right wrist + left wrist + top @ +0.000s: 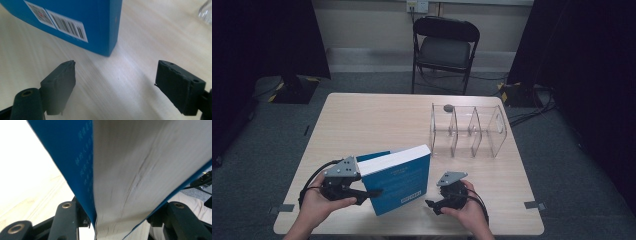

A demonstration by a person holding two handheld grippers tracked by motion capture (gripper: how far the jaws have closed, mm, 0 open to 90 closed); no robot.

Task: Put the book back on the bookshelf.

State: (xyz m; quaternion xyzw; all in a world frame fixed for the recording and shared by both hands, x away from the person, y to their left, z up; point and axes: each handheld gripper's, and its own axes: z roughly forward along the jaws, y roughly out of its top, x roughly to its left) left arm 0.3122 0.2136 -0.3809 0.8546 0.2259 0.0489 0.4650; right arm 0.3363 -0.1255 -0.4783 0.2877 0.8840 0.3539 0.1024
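high view: blue book [399, 181] stood tilted at the near-left part of the wooden table [377, 120], back cover toward the person. left gripper [362, 192] clamped its left edge. right gripper [432, 204] sat just right of the book, apart from it. clear acrylic divider rack [468, 130] lay well beyond, far right.

left gripper view: jaws closed on the book [140, 170], page block between them, covers either side.

right gripper view: jaws spread wide, holding nothing; the book's barcode corner [75, 27] lay ahead and left, on the table. judgement: right gripper was nearer the free edge; book's long axis ran toward the rack.
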